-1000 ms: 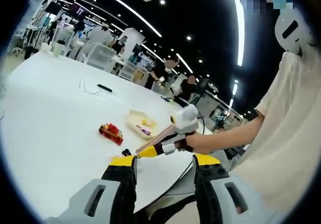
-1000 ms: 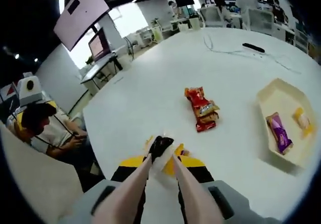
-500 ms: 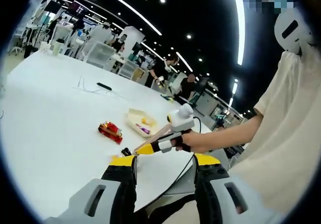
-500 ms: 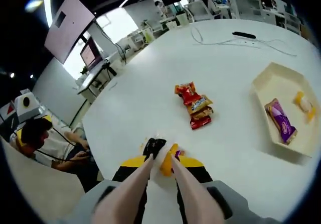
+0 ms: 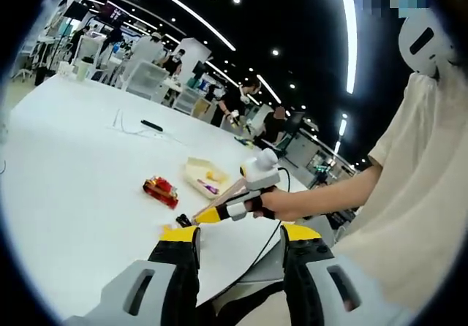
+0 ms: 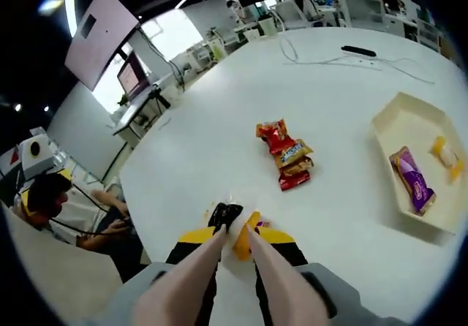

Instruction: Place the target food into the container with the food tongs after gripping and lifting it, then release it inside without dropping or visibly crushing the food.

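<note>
On the white table [image 6: 219, 143], the right gripper [image 6: 232, 256], clamping food tongs [image 6: 231, 220], is edging toward the red snack packet [image 6: 286, 154] at twelve o'clock (left gripper [image 5: 238, 247] gaping, empty).

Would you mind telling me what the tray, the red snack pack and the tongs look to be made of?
Tray: likely moulded plastic or pulp; cream, matte, with thin raised walls. Red snack pack: printed plastic film, glossy and crinkled at the sealed ends. Tongs: two pale tan arms, smooth and unpainted, possibly wood or bamboo, though plastic is possible; their tips are dark.
</note>
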The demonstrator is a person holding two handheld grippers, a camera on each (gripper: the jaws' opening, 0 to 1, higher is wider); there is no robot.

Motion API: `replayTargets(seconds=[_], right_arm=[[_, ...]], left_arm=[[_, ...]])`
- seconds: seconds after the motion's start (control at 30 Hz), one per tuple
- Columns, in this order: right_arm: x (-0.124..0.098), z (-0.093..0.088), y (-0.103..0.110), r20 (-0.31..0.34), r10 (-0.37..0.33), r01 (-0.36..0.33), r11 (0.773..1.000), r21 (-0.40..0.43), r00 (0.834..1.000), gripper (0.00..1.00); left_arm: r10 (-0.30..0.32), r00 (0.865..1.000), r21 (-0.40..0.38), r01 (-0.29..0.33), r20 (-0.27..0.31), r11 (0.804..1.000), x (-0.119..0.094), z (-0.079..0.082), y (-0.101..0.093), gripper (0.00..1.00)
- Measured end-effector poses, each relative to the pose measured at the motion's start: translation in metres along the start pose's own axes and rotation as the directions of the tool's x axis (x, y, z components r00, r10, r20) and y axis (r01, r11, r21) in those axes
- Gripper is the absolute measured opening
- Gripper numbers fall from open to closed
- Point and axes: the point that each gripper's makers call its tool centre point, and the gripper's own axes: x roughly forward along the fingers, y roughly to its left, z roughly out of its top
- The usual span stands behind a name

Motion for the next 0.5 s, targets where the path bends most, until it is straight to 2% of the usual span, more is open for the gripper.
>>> replayTargets(seconds=[0.5], right_arm=[[0.0032,-0.0042,0.0097,-0.033,0.023,-0.024,0.999,-0.028,0.999,0.09]], left_arm=[[0.01,1.0,-0.007,-0.01,0.012,1.0,-0.003,-0.0009,-0.0009,0.44]])
